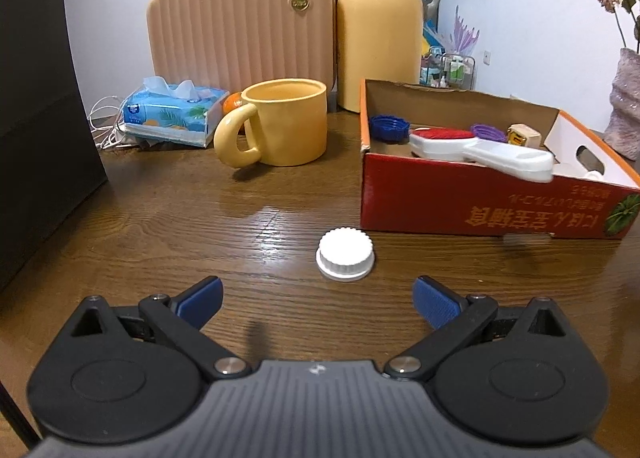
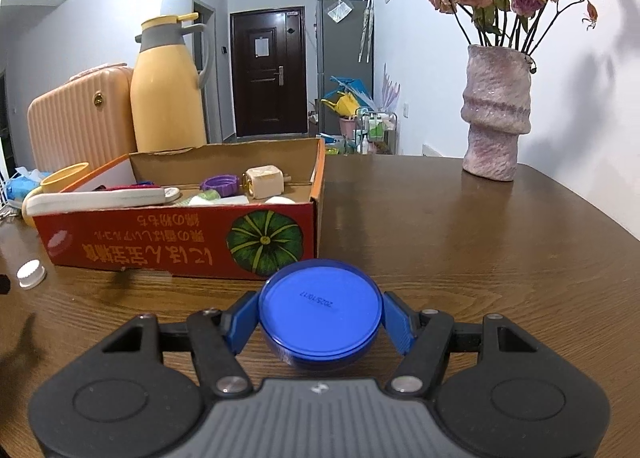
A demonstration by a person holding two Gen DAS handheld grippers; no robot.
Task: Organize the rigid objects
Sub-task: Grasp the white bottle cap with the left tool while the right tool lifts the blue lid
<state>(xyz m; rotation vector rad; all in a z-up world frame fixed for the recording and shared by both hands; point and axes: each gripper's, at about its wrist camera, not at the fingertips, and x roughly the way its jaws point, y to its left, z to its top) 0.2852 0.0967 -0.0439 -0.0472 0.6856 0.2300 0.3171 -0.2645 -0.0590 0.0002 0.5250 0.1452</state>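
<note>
A white ribbed bottle cap (image 1: 346, 259) lies on the wooden table just ahead of my left gripper (image 1: 318, 298), which is open and empty with its blue pads apart. The cap also shows at the far left of the right wrist view (image 2: 30, 273). My right gripper (image 2: 320, 318) is shut on a round blue lid (image 2: 319, 310), held low over the table. A red cardboard box (image 1: 472, 198) stands to the right of the cap and in front of the right gripper (image 2: 160, 242). It holds a white and red brush (image 1: 472, 146), a blue cap (image 1: 389, 125), a purple cap (image 1: 488, 133) and a wooden block (image 1: 523, 135).
A yellow mug (image 1: 284, 122), a tissue pack (image 1: 172, 112), a pink ribbed case (image 1: 240, 30) and a yellow thermos (image 1: 380, 30) stand at the back. A black panel (image 1: 36, 106) is on the left. A pink vase with dried roses (image 2: 496, 110) stands at the right.
</note>
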